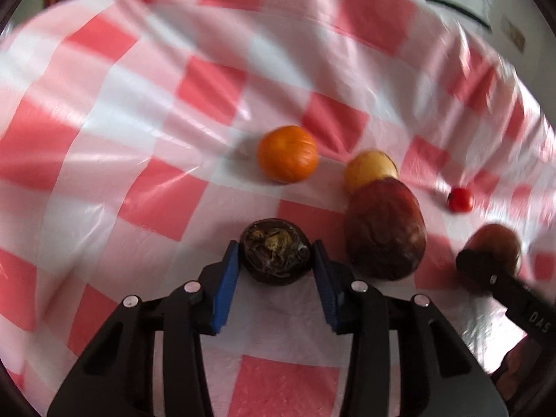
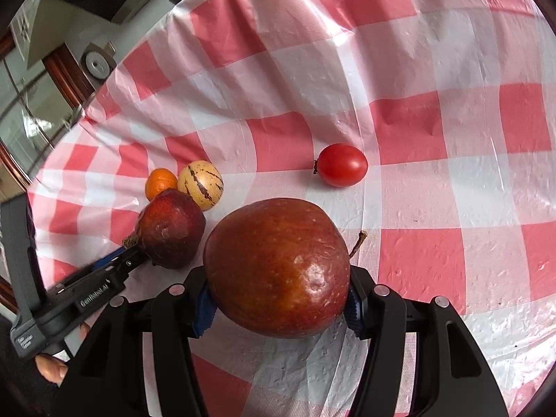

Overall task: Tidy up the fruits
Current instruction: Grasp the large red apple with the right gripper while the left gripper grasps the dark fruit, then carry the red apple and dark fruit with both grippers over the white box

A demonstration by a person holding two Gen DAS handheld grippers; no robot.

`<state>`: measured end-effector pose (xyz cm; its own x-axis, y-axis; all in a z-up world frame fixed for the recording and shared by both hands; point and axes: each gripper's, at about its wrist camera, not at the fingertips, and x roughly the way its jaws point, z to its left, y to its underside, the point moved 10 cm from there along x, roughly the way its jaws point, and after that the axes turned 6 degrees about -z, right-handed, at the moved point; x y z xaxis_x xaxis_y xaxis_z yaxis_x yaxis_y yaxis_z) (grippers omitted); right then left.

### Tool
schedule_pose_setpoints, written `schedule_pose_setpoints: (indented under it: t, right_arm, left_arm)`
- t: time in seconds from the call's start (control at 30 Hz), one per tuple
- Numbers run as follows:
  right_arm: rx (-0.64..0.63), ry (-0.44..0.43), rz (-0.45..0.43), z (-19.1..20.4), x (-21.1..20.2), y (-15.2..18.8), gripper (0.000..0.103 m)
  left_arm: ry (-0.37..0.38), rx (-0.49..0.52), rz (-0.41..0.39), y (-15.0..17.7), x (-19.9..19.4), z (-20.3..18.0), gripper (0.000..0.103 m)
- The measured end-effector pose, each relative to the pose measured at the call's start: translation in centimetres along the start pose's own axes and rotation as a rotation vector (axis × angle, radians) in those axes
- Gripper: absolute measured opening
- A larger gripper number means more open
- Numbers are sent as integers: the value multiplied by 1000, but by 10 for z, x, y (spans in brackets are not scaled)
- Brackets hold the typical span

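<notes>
Clamped in the left gripper (image 1: 276, 255): a small dark shrivelled fruit (image 1: 276, 255), cut or hollow face up, both blue pads (image 1: 227, 278) pressing its sides, opening narrow. Gripped low and across the middle, probably to keep so light a piece from rolling away.

Clamped in the right gripper (image 2: 278, 299): a large red-brown apple (image 2: 278, 267), stem to the right, pads on its left and right flanks at a moderate spread. Held at the widest part, likely for a firm carry.

Loose on the checked tablecloth (image 2: 417, 69): a mandarin (image 1: 287, 154), a yellow striped pepino melon (image 2: 200, 184) just beside it, a dark red wrinkled fruit (image 2: 170, 227) in front of both, a small tomato (image 2: 342, 165) well apart to the right. No bowl or tray anywhere in view, so no clue to where the sorting ends.

Hard to tell whether either held fruit is lifted or sitting on the cloth. Left view smeared at the edges. Right pads mostly hidden behind the apple. Small fruit barely showing in the right view, tucked behind the dark red one. Only fingertips of a hand at the lower left there.
</notes>
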<state>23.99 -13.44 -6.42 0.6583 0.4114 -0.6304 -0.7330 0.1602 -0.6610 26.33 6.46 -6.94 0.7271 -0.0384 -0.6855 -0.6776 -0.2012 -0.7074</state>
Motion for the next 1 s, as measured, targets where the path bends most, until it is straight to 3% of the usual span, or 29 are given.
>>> schedule_pose_setpoints:
  t: [0.13,0.37,0.5,0.73,0.87,1.0]
  right_arm:
    - [25,-25,-5,-2,-1,-1,57]
    - [50,-51,-9,-3,0,-4,57]
    - [67,-40,-22,-8,-3,-6,57]
    - [81,-47,-69,-11,-19,-8,57]
    - [82,-44,-31,-4,-34,14,57]
    - [25,-44,-11,18,-58,40,57]
  left_arm:
    - [48,-117,-42,-4,-7,15,42]
    - [56,-194,-76,-8,-18,42,42]
    - [69,-252,-145,-8,-34,50,42]
    - [76,-293,-134,37,-90,51,42]
    - [52,-217,-184,60,-141,49,42]
    - [63,-223,-189,85,-171,54,42]
